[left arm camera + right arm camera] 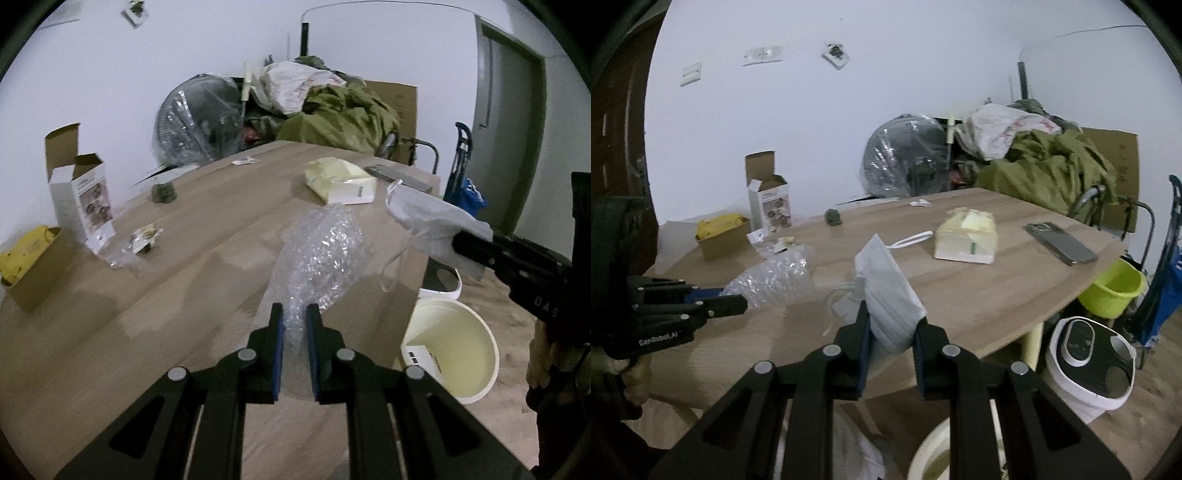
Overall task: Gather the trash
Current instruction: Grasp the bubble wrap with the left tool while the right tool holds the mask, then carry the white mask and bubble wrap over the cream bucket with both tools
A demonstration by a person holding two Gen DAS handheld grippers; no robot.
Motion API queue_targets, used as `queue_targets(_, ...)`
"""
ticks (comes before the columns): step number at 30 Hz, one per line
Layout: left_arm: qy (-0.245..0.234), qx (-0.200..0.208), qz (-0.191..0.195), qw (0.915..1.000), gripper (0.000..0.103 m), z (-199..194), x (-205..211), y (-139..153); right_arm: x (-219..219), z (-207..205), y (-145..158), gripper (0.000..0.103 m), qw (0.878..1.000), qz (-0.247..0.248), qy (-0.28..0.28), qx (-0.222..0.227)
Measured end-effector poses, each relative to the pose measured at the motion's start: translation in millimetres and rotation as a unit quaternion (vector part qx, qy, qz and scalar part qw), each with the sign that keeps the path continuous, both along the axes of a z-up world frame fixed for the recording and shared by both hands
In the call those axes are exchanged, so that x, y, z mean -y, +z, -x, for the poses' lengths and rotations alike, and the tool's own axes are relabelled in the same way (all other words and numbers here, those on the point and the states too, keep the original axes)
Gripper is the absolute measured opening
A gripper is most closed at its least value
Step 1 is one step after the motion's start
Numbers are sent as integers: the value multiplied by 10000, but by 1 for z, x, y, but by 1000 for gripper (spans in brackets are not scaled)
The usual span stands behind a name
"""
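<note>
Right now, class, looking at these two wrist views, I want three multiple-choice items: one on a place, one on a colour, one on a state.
1. Where is the phone?
A. on the table
B. in the bin
C. on the floor

2. What colour is the small tub beside the table?
A. red
B. lime green
C. black

3. What does the right hand-held gripper hold?
A. nothing
B. a face mask
C. a phone

Key:
1 A, it lies flat near the table's far right edge.
2 B, its rim shows bright lime.
3 B, the face mask is pinched between the fingers.
</note>
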State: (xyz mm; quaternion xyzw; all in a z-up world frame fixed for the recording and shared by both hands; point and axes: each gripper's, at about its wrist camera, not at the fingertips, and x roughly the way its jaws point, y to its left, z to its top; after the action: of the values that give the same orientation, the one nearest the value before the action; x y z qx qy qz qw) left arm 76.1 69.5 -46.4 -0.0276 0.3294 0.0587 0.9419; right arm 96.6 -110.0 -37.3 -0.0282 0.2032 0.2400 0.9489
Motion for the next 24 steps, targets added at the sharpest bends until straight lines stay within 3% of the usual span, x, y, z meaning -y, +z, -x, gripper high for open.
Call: queue_targets(24,-1045,-68,27,9945,11,-32,64,-5,88,35,-13,18,9929,-22,-1180,-118)
